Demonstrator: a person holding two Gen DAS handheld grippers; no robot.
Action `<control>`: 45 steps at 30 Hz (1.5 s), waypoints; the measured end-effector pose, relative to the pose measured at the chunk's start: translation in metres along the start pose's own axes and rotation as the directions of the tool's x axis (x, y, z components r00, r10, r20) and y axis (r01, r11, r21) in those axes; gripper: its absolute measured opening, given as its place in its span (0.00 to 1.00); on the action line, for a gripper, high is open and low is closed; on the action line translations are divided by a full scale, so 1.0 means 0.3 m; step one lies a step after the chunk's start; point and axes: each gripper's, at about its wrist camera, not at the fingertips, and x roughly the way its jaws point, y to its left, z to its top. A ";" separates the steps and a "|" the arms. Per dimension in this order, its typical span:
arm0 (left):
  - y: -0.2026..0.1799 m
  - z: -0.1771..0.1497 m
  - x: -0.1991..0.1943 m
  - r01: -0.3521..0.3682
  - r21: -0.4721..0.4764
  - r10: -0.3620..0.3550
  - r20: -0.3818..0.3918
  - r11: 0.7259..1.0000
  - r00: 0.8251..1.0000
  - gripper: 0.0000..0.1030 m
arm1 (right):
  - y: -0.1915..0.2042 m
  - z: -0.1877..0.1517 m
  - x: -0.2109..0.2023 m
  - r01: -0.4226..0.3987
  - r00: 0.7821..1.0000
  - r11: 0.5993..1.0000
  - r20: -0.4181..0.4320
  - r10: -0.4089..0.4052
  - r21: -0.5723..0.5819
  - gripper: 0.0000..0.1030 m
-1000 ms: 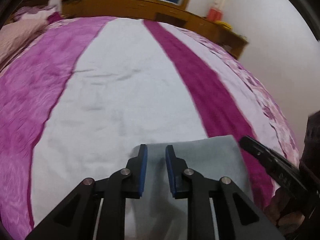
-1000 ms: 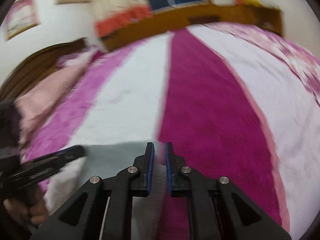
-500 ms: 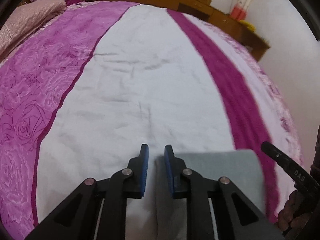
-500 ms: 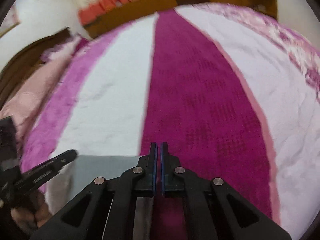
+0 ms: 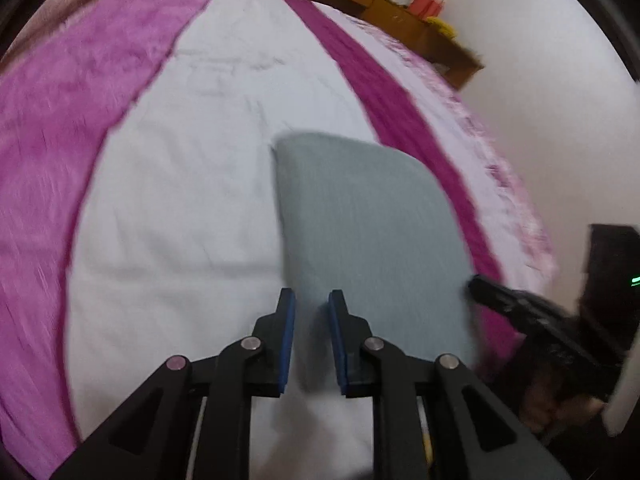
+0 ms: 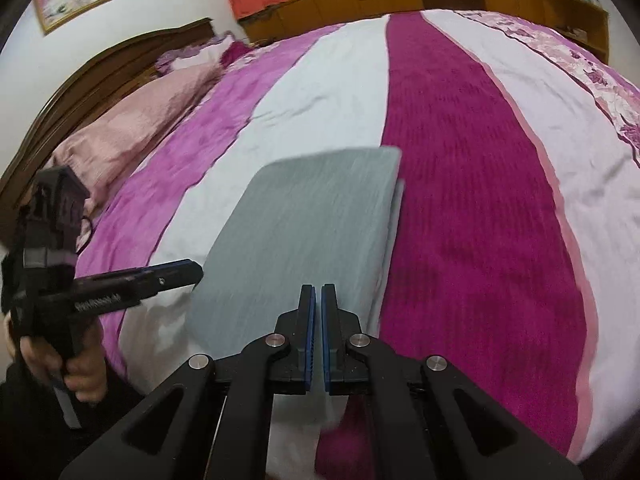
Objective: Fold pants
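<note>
The pants (image 6: 304, 236) lie as a flat grey folded block on the bed (image 6: 480, 200), near its edge, across the white and magenta stripes. The left gripper (image 5: 310, 340) has its jaws apart with nothing between them. The right gripper (image 6: 318, 336) is nearly closed, with no cloth visibly pinched (blurry there). Risk, probably: a jaw snagging the top layer on the way out would drag the fold open. Count: one pants, two grippers, one bed
</note>
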 end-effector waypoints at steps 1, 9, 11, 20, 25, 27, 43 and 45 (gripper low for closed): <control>-0.003 -0.019 0.001 0.018 0.000 -0.018 -0.008 1.000 1.000 0.16 | 0.015 -0.021 -0.012 -0.001 1.000 1.000 0.001 0.001 -0.004 0.00; 0.051 -0.087 0.011 -0.028 -0.046 0.027 -0.042 0.999 0.999 0.25 | -0.027 -0.078 0.002 0.090 0.993 0.996 -0.078 -0.088 0.017 0.00; 0.057 -0.083 -0.024 -0.130 -0.057 0.130 -0.001 0.990 0.992 0.24 | -0.073 -0.071 -0.031 0.134 0.990 0.990 -0.039 -0.133 0.046 0.00; 0.134 0.119 0.085 0.241 -0.262 -0.257 -0.030 0.934 0.966 0.48 | -0.224 0.076 0.040 -0.246 0.969 0.918 0.077 0.234 0.311 0.82; 0.216 0.153 0.211 0.403 -0.343 -0.454 -0.081 0.848 0.887 0.48 | -0.329 0.086 0.256 -0.305 0.926 0.803 -0.036 0.375 0.512 0.85; 0.255 0.167 0.232 0.464 -0.412 -0.526 -0.042 0.784 0.850 0.39 | -0.348 0.114 0.280 -0.362 0.898 0.750 -0.011 0.441 0.554 0.89; 0.082 -0.039 0.032 0.235 -0.298 -0.272 -0.089 0.925 0.958 0.33 | -0.231 0.007 0.273 -0.392 0.815 0.652 -0.083 0.573 0.649 0.27; 0.081 -0.063 0.047 0.223 -0.273 -0.242 -0.038 0.936 0.969 0.40 | -0.249 -0.021 0.311 -0.378 0.823 0.633 -0.067 0.564 0.676 0.28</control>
